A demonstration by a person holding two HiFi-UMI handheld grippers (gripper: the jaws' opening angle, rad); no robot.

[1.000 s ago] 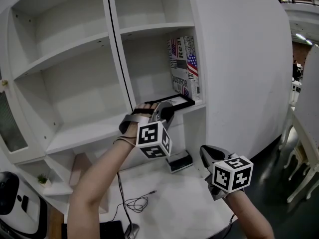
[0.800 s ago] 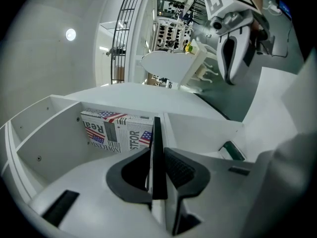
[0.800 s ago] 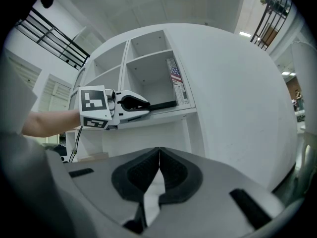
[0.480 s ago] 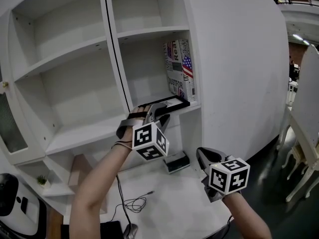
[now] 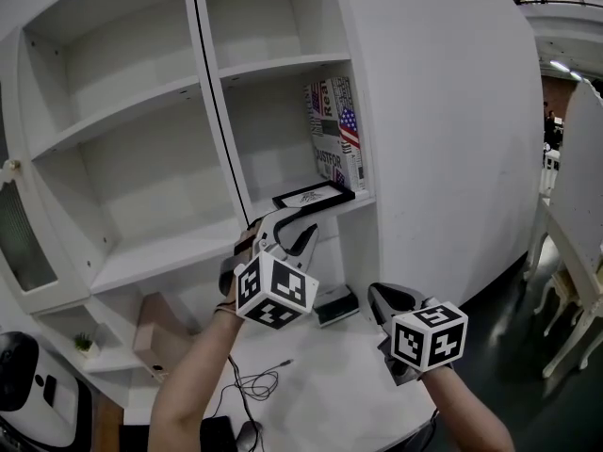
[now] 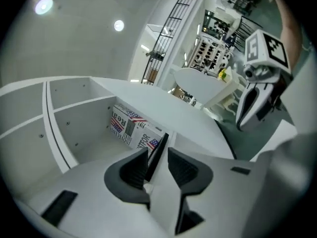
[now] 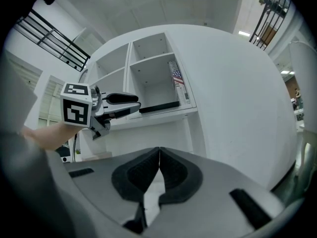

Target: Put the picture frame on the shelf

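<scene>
Frame (image 5: 314, 196) lies flat on shelf (image 5: 365, 197), just beyond left tool's (image 5: 290, 226) parted jaws. Right tool (image 5: 382, 298) is closed, empty. Box (image 5: 332, 130) behind the frame reads "Rea".

On the shelf (image 5: 265, 192), upright books (image 5: 336, 130) block the right end and a flat picture frame (image 5: 313, 196) covers the front; room is free on the left, by the divider (image 5: 221, 121).

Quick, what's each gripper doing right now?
Left gripper: open, gripping nothing; the picture frame lies on the shelf.
Right gripper: shut, holding nothing.
</scene>
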